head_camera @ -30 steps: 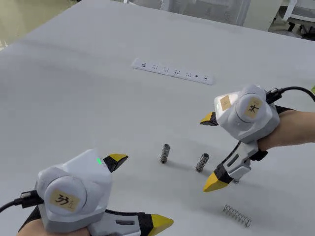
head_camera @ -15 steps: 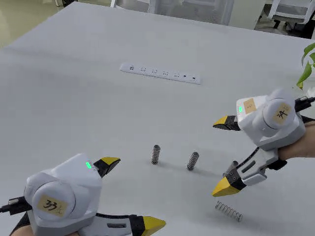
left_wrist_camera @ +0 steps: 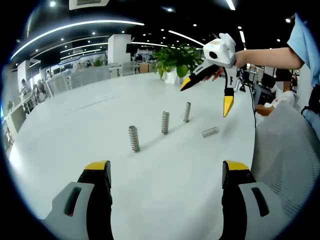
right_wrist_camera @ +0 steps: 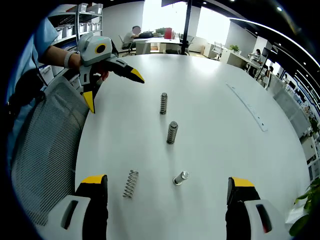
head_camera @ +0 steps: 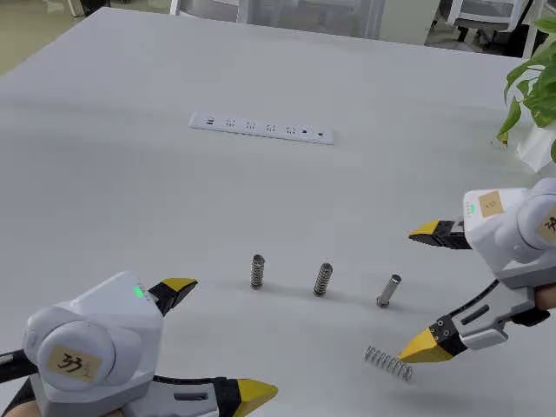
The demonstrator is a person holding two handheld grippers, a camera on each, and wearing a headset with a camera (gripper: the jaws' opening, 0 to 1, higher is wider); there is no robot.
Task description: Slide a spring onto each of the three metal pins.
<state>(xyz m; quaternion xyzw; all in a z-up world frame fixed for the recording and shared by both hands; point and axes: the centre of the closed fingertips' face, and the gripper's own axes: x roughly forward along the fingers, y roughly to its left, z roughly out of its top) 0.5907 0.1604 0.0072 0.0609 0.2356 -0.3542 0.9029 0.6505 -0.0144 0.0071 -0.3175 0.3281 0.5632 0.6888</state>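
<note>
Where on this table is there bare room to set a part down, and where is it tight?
Widest free patch: the table between the power strip and the sprung pins. Also bare: left of those pins, beyond the left gripper. Crowded: around the right gripper, with the bare pin and loose spring close by.
</note>
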